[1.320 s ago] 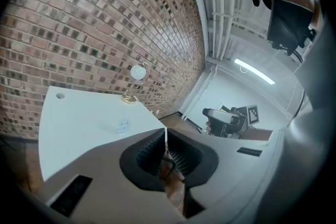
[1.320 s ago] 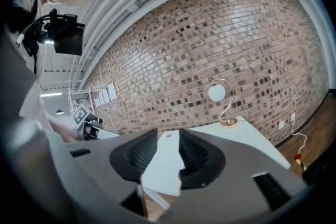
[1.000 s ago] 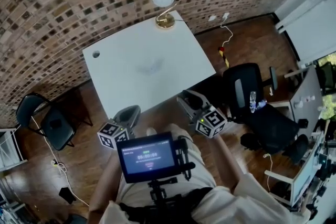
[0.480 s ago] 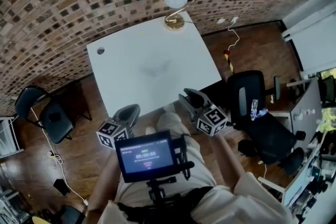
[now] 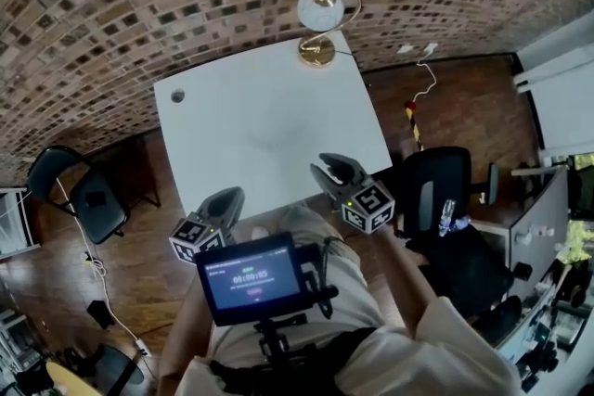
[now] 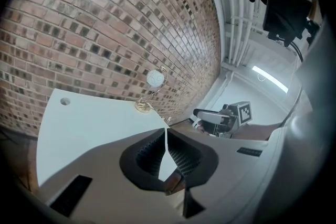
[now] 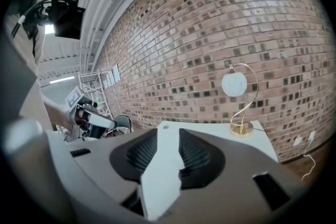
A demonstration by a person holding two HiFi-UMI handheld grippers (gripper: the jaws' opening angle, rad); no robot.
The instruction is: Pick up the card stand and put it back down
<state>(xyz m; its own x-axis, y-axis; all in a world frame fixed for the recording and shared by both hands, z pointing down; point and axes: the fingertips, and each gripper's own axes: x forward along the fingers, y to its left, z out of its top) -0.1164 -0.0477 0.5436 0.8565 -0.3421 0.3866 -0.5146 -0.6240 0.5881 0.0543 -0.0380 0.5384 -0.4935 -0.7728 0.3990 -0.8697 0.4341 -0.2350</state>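
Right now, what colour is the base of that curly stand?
The stand's base is shiny gold, clearest in the right gripper view.

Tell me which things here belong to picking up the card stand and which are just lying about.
Job: gold wire card stand with round white card; white square table under it; left gripper; right gripper.
Lying about: black folding chair; black office chair.
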